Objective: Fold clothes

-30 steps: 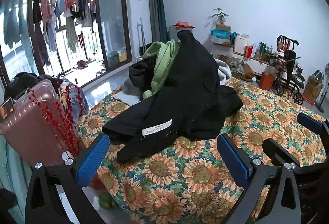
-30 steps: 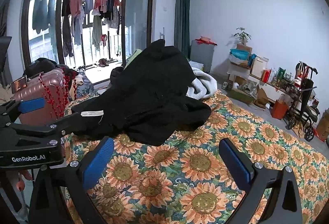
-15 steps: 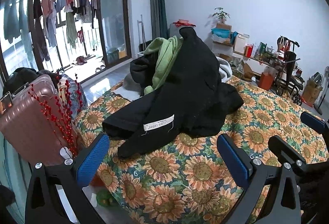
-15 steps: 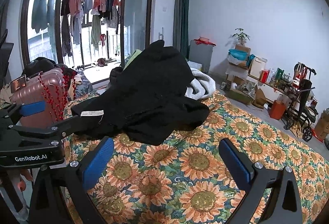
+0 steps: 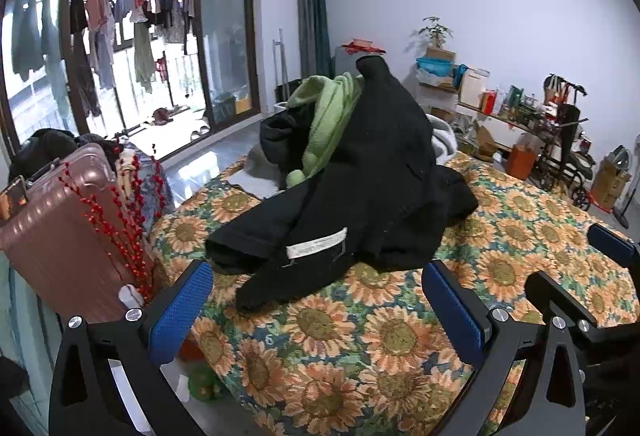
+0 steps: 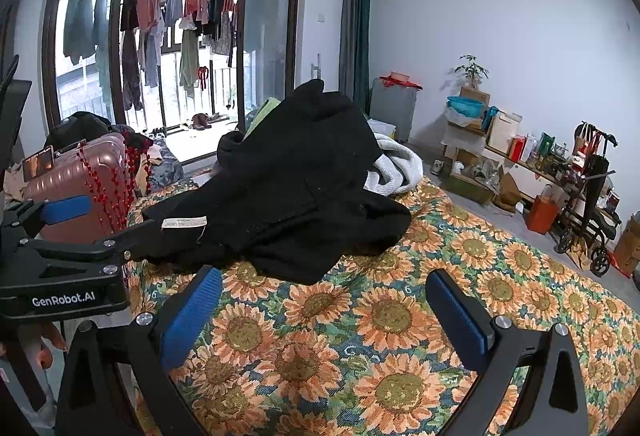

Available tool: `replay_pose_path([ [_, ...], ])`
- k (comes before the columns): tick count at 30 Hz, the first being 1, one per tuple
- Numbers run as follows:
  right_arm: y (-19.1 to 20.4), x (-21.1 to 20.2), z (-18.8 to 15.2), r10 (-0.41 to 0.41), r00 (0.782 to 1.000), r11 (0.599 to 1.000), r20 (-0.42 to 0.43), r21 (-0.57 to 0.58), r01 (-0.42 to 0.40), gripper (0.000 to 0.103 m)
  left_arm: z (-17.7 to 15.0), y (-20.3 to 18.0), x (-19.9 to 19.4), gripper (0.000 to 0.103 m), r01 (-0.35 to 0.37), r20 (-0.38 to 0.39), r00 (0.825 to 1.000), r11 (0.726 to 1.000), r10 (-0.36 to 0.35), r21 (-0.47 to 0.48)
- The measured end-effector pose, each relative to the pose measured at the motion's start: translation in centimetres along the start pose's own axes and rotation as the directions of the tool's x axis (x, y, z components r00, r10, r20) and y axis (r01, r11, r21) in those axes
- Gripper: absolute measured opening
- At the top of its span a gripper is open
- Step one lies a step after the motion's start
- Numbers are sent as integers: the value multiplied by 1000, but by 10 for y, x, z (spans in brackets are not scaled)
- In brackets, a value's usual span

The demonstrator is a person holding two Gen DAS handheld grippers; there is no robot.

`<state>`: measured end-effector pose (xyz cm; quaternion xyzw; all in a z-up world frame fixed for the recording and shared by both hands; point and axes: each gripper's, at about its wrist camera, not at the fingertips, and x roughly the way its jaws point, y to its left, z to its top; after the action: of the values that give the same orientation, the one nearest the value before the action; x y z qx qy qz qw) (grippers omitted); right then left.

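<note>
A black garment (image 5: 360, 187) (image 6: 292, 191) with a white label lies draped over a heap of clothes on the sunflower bedspread (image 5: 360, 340) (image 6: 360, 336). Under it show a green garment (image 5: 328, 115) and a white-grey one (image 6: 394, 163). My left gripper (image 5: 316, 312) is open, held short of the black garment's near hem, nothing between its blue pads. My right gripper (image 6: 320, 320) is open too, over bare bedspread in front of the heap. The left gripper's body (image 6: 60, 268) shows at the left edge of the right wrist view.
A pink suitcase (image 5: 52, 232) and red berry sprigs (image 5: 120, 220) stand off the bed's left side. Glass doors with hanging laundry (image 6: 160, 19) are behind. Shelves, boxes and a wheeled cart (image 6: 588, 195) line the right wall. Bedspread stretches to the right.
Both grippers have drawn back and up a little, so the heap sits slightly farther away. Neither gripper's opening has altered.
</note>
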<state>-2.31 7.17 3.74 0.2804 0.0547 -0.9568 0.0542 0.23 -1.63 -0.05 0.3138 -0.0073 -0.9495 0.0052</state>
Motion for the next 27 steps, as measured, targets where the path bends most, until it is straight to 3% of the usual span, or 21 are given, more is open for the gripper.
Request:
replay_pose_path([
  [16,-5,6,1,-6,1000,1000,-10,17,6,103,4,1,6,103,0,-7,1000,1000,0,-5],
  [27,-12,37,2,-11,998,1000,-54,22,12,103,17,6,50,103,15,-63,998,1000,-16,-16],
])
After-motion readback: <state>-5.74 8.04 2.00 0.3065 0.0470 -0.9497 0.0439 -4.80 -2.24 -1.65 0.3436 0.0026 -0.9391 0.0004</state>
